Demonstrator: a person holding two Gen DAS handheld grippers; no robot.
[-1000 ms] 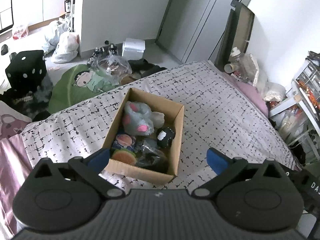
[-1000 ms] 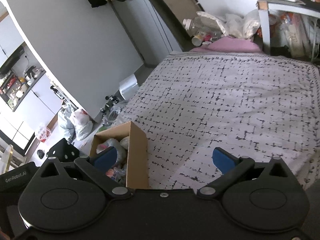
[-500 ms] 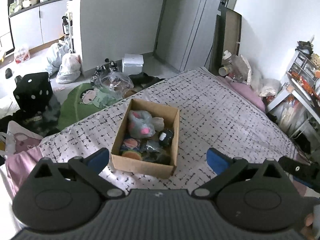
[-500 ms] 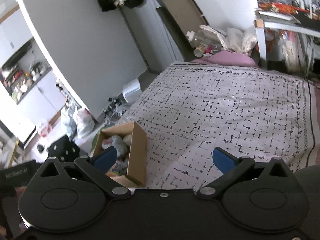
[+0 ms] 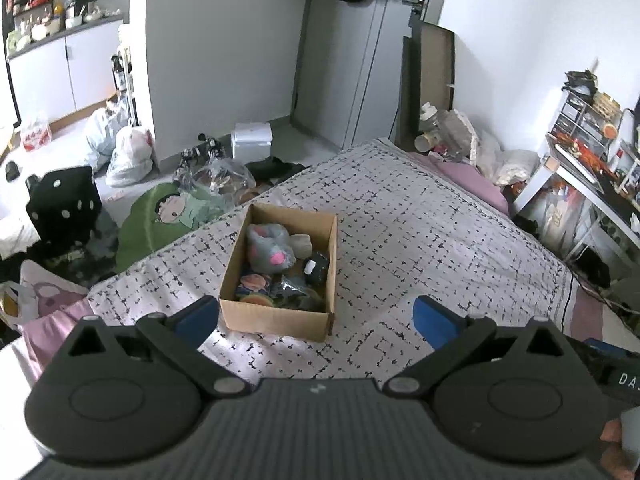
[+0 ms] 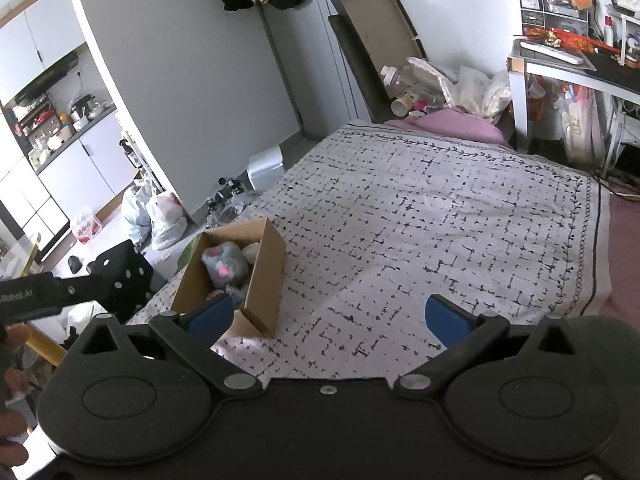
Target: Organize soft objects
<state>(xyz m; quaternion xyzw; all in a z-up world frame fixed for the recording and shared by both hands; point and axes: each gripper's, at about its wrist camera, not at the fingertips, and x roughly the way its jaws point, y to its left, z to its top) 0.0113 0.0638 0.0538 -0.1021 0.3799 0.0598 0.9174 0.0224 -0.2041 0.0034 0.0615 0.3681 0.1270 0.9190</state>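
The open brown cardboard box (image 5: 280,272) on the patterned bed (image 5: 420,240) holds the grey-and-pink plush toy (image 5: 267,247) and other soft things; none lie outside it, so sorting looks done. Left claw (image 5: 316,316) and right claw (image 6: 328,316) hang released, empty. Partial lettering reads "Robot.AI".

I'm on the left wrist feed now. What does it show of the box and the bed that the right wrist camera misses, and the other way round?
Only the left wrist: down into the cardboard box, with a black plush and round flat toys under the grey plush.

Only the right wrist: the box's outer side wall and the bedspread's far leaf-trimmed edge.

Both: box on the bedspread, grey plush inside, left gripper and right gripper open and empty.
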